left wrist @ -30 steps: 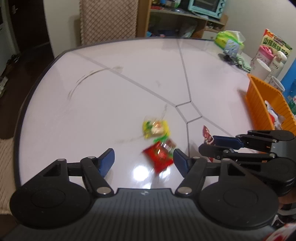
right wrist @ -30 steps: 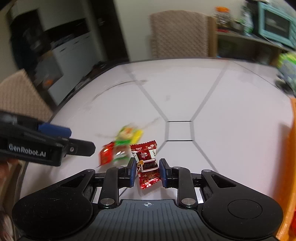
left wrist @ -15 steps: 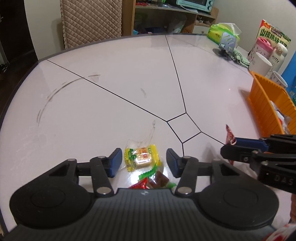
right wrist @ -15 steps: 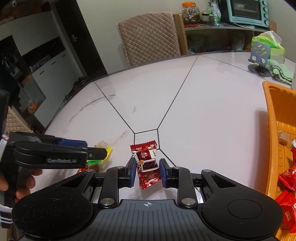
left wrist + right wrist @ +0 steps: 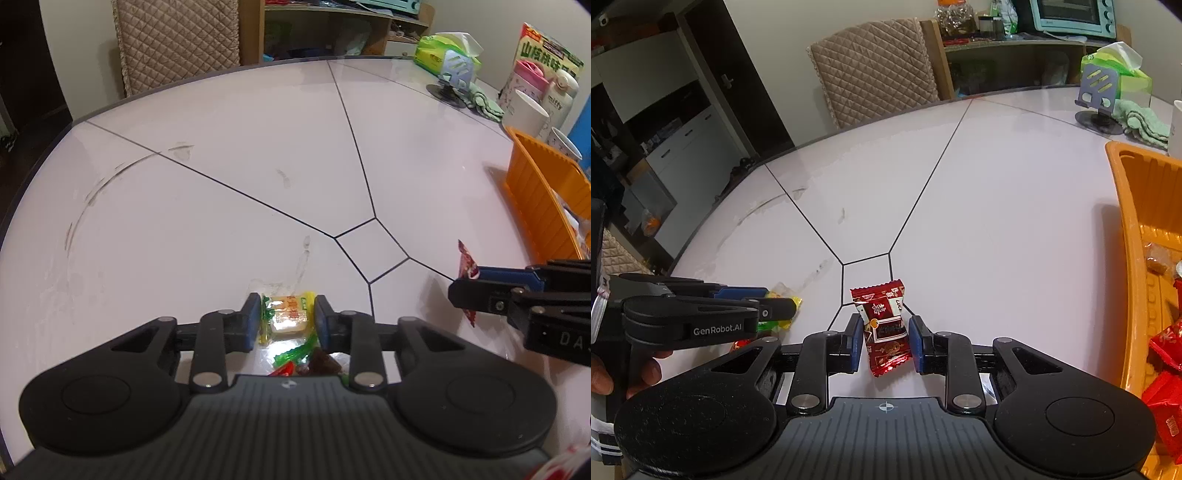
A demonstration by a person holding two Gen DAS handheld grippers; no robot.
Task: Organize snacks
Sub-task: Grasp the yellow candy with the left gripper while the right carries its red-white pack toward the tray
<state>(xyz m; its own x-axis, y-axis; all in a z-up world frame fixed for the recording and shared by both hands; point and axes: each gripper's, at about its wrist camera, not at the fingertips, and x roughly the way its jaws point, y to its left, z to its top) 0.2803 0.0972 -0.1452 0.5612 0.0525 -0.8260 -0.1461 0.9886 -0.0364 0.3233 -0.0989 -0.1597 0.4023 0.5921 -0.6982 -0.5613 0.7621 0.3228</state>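
Left gripper [image 5: 286,321], jaws just closing, pinches a yellow candy [image 5: 288,317] lying on the white table [image 5: 221,206]. Right gripper [image 5: 885,341] clamps a red candy [image 5: 884,326] mid-body, lifted; light, crinkly, slippery wrappers, best gripped across the middle, near the orange basket [image 5: 1126,229]

A yellow candy [image 5: 289,318], clear-wrapped with green ends, lies flat on the table at 6 o'clock. A red candy [image 5: 885,325] stands upright, lifted, its crimped top at 12 o'clock.

Left gripper [image 5: 775,308] reads "GenRobot.AI"; red candy wrapper [image 5: 884,325] reads "LUCK".
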